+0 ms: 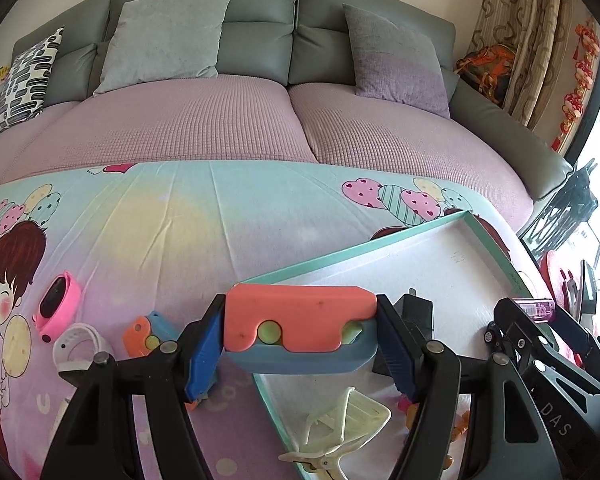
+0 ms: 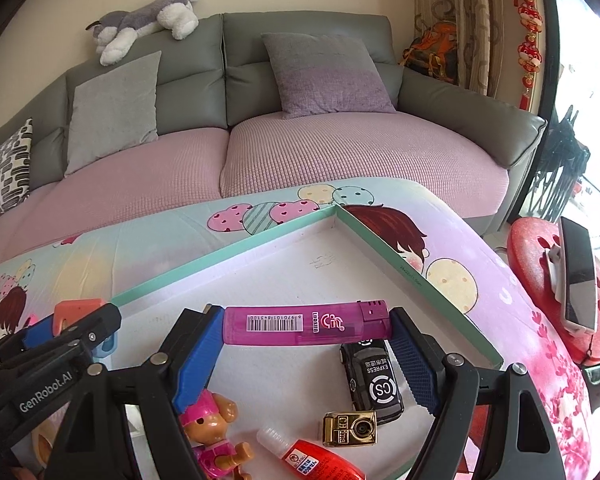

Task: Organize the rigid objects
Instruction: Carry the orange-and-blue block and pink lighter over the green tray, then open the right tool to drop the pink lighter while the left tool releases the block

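The coral-and-blue plastic block toy with pale green round studs (image 1: 300,330) is clamped endwise between the blue-padded fingers (image 1: 204,354) of the left gripper (image 1: 300,344), which stand about half open around it. The toy hangs over the near-left rim of the shallow white tray with a mint-green rim (image 1: 380,242).

The translucent magenta plastic lighter with a barcode label (image 2: 306,325) is held lengthwise in the right gripper (image 2: 306,354), whose fingers stand wide and press on both of its ends. It is above the tray's middle.

Step in hand, as judged: both items are being carried in for deposit. The next move calls for lowering each onto bare tray floor, then easing the fingers apart. The lighter must clear the black toy car marked EXPRESS (image 2: 374,380) directly below it.

Already in the tray: a small gold toy camera (image 2: 350,428), a red glue tube with a white cap (image 2: 312,460), a pink-hatted toy puppy figure (image 2: 214,428) and a pale yellow plastic clip (image 1: 340,432).

Not yet collected, near the desk's left edge: a pink plastic watch (image 1: 56,306), a white band (image 1: 82,346) and a smaller orange-and-blue block toy (image 1: 150,330).

The desk carries a cartoon-printed pastel cloth (image 1: 180,220). Beyond its far edge stands a grey sofa with a pink seat cover (image 2: 300,152). A patterned curtain (image 2: 460,20) hangs at the right.
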A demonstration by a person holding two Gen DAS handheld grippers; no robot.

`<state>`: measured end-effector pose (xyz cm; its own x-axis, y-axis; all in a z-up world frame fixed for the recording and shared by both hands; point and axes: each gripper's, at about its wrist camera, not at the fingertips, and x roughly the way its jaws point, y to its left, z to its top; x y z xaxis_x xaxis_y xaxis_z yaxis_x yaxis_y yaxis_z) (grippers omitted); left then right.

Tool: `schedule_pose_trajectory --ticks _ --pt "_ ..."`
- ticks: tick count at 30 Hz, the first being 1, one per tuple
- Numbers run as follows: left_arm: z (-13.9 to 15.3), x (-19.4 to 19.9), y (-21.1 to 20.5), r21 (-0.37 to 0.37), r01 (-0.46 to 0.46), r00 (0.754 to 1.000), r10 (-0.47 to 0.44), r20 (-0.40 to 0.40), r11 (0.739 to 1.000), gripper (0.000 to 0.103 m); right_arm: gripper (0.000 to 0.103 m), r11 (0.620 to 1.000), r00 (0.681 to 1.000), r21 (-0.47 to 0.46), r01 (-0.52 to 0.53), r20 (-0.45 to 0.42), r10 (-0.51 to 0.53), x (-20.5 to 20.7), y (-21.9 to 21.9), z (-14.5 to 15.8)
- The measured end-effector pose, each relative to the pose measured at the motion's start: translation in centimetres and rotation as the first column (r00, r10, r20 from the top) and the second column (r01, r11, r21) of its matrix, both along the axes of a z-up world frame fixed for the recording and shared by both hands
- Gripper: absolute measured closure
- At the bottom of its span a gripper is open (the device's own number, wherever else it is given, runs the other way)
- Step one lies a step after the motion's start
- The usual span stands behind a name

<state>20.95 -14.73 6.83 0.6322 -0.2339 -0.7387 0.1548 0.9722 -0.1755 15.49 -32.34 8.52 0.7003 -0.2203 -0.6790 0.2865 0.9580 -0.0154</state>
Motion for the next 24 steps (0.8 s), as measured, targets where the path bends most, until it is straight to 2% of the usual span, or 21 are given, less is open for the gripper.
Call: schedule_pose_trajectory --ticks 14,24 --pt "-1.1 0.5 -0.1 0.014 0.000 1.000 0.001 -0.031 1.000 0.031 0.020 0.999 0.998 -0.038 0.004 -0.066 -0.006 0.5 0.1 -1.2" --pt "-1.6 0.4 -1.3 0.042 0.033 0.998 -0.030 -0.052 0.999 0.031 0.020 0.999 0.995 -0.048 -0.008 -0.097 0.003 0.7 0.2 -1.7"
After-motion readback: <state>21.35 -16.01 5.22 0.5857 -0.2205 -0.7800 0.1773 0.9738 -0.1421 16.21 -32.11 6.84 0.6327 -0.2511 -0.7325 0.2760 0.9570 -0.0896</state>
